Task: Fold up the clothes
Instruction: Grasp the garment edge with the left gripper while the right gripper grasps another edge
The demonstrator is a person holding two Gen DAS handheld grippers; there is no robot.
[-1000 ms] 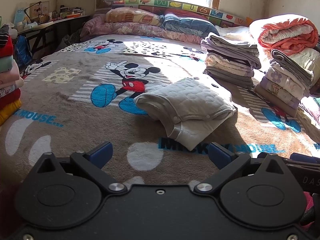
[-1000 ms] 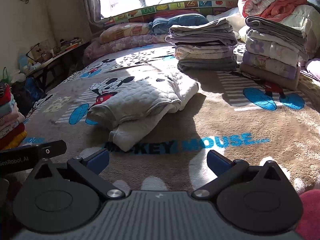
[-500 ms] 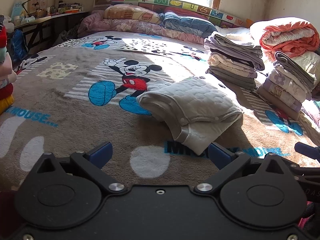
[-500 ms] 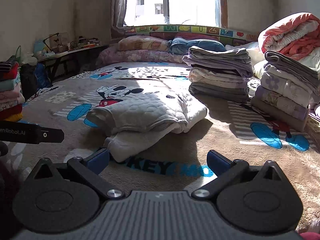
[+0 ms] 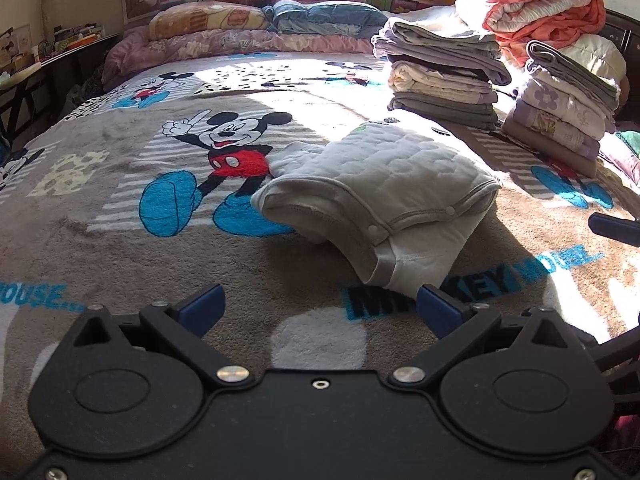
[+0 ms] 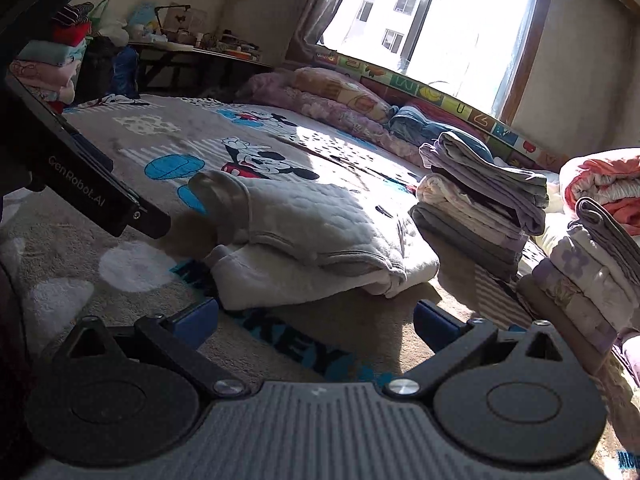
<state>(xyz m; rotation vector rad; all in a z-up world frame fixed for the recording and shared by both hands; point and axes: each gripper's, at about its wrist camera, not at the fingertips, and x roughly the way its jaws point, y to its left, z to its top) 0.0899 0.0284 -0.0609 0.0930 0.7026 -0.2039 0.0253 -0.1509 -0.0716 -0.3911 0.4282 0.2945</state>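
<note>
Both grippers, left (image 5: 320, 308) and right (image 6: 316, 318), fingers spread empty; grab folded quilted garment (image 5: 384, 184) by opposite edges, lift level toward stacks (image 5: 444, 76).

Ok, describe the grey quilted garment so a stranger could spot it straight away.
Start at the Mickey Mouse blanket covering the bed. Near its middle, beside the big Mickey print, lies the folded grey quilted garment. Unlike the stacked piles behind, it sits alone, with snap buttons along its edge.
</note>
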